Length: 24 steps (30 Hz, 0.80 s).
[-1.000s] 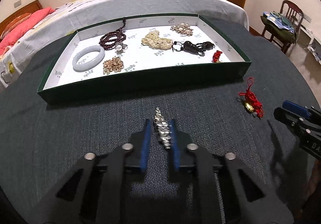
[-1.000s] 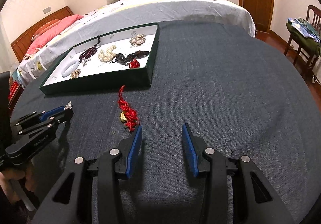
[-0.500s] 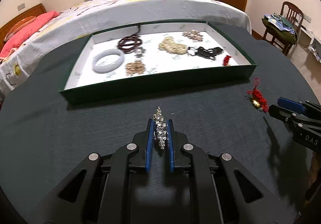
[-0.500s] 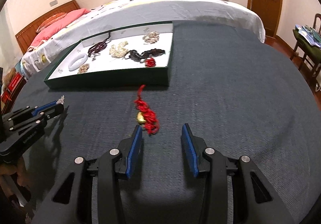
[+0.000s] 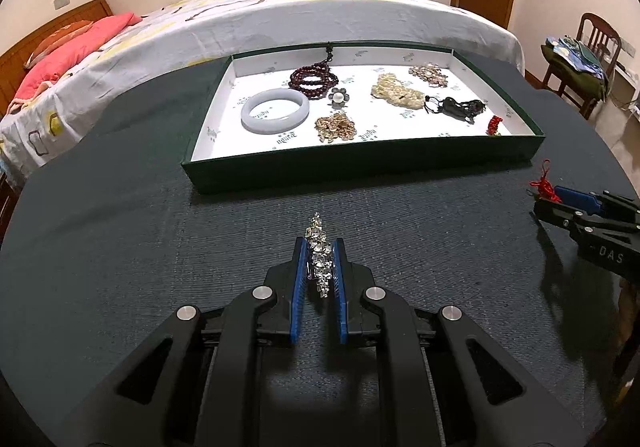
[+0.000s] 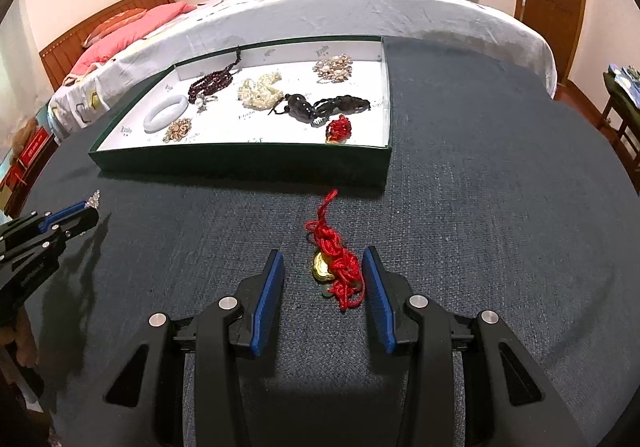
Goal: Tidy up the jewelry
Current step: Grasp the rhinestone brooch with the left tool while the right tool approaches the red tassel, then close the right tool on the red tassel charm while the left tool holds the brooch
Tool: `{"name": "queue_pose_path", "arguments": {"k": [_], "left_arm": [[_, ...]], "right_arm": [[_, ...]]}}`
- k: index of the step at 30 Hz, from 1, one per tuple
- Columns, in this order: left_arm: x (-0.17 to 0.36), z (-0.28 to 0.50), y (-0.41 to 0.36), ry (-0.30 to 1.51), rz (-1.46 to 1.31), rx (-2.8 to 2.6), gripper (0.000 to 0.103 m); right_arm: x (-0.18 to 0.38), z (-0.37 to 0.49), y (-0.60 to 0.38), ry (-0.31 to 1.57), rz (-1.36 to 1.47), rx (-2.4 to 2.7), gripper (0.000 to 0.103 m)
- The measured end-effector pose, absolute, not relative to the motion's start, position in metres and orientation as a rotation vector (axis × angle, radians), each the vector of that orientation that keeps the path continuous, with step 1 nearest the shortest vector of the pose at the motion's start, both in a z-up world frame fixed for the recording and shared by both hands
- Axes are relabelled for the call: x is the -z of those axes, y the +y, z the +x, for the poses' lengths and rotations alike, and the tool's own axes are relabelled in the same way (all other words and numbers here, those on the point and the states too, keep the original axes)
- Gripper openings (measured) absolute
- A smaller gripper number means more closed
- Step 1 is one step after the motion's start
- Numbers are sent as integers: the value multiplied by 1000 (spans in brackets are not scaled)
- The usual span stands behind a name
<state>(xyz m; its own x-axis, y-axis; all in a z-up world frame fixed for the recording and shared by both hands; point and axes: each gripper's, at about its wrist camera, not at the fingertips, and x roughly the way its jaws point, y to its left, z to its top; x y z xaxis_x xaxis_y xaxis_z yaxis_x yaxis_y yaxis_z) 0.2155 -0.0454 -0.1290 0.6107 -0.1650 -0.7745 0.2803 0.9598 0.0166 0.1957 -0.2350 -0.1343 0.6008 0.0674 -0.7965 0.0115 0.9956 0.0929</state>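
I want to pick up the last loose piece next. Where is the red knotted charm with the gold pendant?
The red knotted charm lies on the dark tablecloth outside the green tray, between the right gripper's open fingers.

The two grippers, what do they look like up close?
Both look alike: the left gripper and right gripper have matte black angular plastic bodies, blue ribbed pads lining the fingers, round silver bolts at the pivots, and pale lettering on the side. No cables show.
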Motion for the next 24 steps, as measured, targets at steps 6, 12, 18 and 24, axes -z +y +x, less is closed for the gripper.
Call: {"name": "queue_pose_path", "arguments": {"k": [6, 12, 18, 24], "left_arm": [[130, 216, -44, 876, 132, 263, 13], [130, 217, -42, 878, 126, 259, 13], [129, 217, -41, 875, 122, 256, 13], [126, 217, -39, 866, 120, 254, 13]], "right_arm": [[135, 193, -233, 924, 77, -33, 21], [134, 193, -232, 919, 72, -32, 19], [134, 191, -230, 915, 73, -32, 19], [128, 190, -229, 899, 75, -32, 19]]}}
